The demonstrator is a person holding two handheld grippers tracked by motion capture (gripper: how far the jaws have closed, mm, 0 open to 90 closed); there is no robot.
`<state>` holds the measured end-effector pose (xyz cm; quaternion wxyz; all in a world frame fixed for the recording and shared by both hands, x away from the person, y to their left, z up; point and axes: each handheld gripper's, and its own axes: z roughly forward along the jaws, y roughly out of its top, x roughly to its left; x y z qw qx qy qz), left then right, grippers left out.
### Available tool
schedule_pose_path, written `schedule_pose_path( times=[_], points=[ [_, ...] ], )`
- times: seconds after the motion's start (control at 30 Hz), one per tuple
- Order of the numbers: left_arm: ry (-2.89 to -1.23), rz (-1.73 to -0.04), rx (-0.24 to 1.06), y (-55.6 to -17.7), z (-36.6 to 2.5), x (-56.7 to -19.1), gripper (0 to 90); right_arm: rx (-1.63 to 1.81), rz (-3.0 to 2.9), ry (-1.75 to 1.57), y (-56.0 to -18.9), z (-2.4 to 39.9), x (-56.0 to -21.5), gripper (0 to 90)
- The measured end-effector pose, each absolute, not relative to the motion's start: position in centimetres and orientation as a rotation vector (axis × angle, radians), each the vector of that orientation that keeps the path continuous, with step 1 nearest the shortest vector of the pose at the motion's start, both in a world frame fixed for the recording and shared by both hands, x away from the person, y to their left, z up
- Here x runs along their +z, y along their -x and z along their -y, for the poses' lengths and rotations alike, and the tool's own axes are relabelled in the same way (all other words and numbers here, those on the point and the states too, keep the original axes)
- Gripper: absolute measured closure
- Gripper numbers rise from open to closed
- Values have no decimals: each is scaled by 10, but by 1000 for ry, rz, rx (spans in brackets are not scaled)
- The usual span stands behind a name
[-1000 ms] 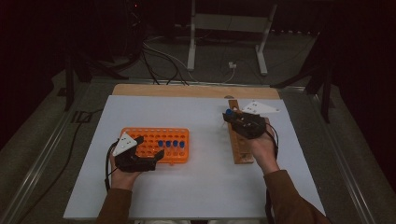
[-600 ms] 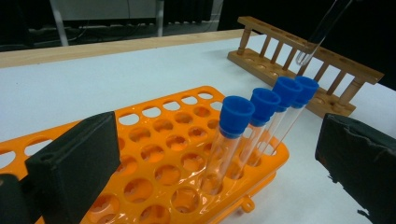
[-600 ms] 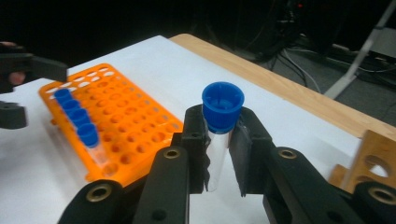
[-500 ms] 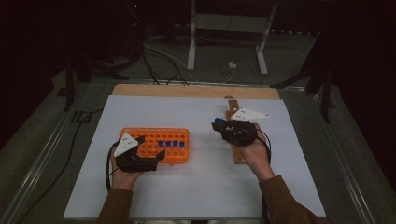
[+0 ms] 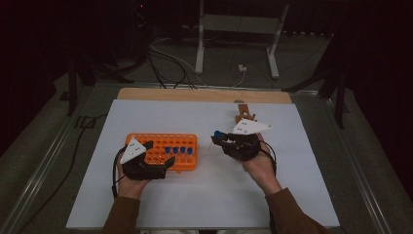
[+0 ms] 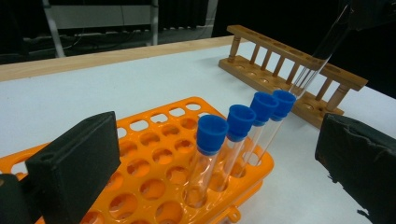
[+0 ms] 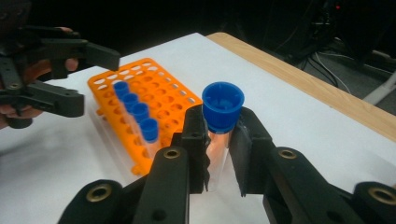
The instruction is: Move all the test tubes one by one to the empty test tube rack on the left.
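An orange tube rack [image 5: 187, 144] lies left of centre on the white mat, with several blue-capped test tubes [image 6: 211, 140] standing in one row. My left gripper [image 5: 159, 152] is open, its jaws either side of the rack's near left end [image 6: 154, 182]. My right gripper [image 5: 217, 140] hovers just right of the rack, shut on a clear blue-capped test tube [image 7: 223, 109], which is held upright between the pads [image 7: 198, 140]. The same tube [image 6: 322, 51] slants in at the top right of the left gripper view. The left gripper [image 7: 46, 70] also shows beyond the rack [image 7: 163, 100].
A wooden test tube rack [image 5: 242, 114] stands behind my right gripper, and in the left gripper view its holes [image 6: 289, 74] are bare. A wooden strip [image 5: 204, 95] edges the far side of the white mat [image 5: 204, 195]. Cables and a stand's legs lie beyond the table.
My right gripper has carried the blue-capped tube away from the wooden rack, leftwards and nearer the orange rack. The left gripper has stayed put.
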<state>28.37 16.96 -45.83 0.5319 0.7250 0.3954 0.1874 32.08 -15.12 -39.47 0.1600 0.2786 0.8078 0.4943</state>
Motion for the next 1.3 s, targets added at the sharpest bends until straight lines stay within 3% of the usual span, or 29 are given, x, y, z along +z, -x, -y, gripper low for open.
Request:
schedule_pose_path(
  times=[1.03,1.17,1.3],
  points=[
    [-1802,-791,463,-271,-141,-440,10,1501,-2442,-658,-301,108,-391,770],
    [-1811,-759,478,-267,-135,-437,70,1506,-2453,-654,-301,101,-392,769],
    [-1823,-721,470,-264,-131,-436,263,1518,-2461,-634,-300,93,-391,769]
  ],
)
